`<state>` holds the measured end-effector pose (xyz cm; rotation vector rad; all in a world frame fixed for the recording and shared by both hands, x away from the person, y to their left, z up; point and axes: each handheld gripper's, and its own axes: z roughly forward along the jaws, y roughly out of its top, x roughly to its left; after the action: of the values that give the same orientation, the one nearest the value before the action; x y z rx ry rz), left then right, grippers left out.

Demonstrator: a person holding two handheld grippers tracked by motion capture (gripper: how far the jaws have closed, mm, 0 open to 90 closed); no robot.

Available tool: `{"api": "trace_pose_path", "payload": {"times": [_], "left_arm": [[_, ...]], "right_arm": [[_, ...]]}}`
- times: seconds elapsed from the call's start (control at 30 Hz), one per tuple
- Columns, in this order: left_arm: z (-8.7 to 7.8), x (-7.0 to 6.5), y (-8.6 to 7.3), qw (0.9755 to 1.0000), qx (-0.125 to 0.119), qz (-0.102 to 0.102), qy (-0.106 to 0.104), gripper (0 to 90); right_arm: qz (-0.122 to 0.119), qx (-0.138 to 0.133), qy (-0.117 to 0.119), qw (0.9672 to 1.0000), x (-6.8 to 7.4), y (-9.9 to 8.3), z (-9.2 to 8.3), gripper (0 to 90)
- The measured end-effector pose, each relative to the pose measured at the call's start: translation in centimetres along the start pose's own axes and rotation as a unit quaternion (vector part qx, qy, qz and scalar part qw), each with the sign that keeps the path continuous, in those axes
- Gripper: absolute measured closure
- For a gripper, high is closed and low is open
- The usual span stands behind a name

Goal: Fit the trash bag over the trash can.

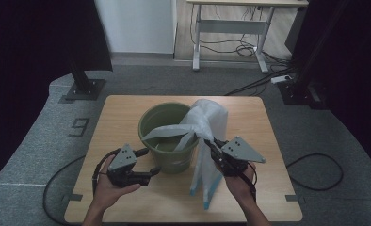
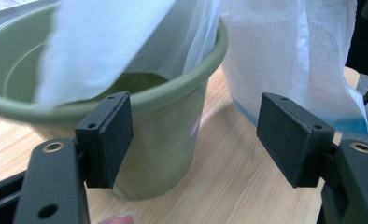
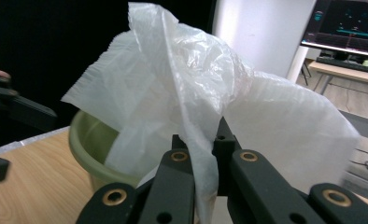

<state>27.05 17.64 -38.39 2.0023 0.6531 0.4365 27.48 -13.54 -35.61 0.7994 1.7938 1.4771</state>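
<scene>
A green plastic bucket (image 1: 167,141) stands at the middle of the wooden table (image 1: 122,113). A thin white plastic bag (image 1: 207,120) with a blue bottom edge hangs beside it, one flap draped over the bucket's rim. My right gripper (image 1: 213,147) is shut on the bag (image 3: 191,93), the film pinched between its jaws and lifted off the table. My left gripper (image 1: 153,170) stands open in front of the bucket (image 2: 163,135), with nothing between its pads (image 2: 108,135). In the left gripper view the bag (image 2: 285,51) hangs behind the bucket.
The table's front strip and its left side are bare wood. Beyond the table stand a dark post with a floor plate (image 1: 82,87), a desk frame (image 1: 230,28) and loose cables (image 1: 315,172) on the grey carpet. A lit monitor (image 3: 348,25) is at the far right.
</scene>
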Motion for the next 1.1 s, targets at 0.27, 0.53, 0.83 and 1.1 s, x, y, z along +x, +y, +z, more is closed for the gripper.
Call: {"api": "trace_pose_path", "payload": {"times": [0.27, 0.53, 0.83, 1.1], "left_arm": [[-0.1, 0.2, 1.2, 0.9998, -0.014, -0.001, 0.016, 27.2], [-1.1, 0.5, 1.9, 0.9990, -0.023, 0.011, 0.038, 27.5], [-1.8, 1.1, 3.3, 0.9978, -0.034, 0.018, 0.055, 27.4], [-0.7, 2.5, 4.5, 0.9988, -0.023, 0.016, 0.039, 33.1]], "right_arm": [[-0.003, 0.000, 0.014, 0.9999, 0.3, 0.4, 0.1, 88.6], [-0.001, 0.004, 0.008, 1.0000, -0.3, 0.2, -0.3, 88.6], [-0.006, 0.010, -0.002, 0.9999, -1.1, 0.1, -0.9, 88.5], [-0.009, 0.013, 0.003, 0.9999, -1.2, -0.2, -1.0, 88.5]]}}
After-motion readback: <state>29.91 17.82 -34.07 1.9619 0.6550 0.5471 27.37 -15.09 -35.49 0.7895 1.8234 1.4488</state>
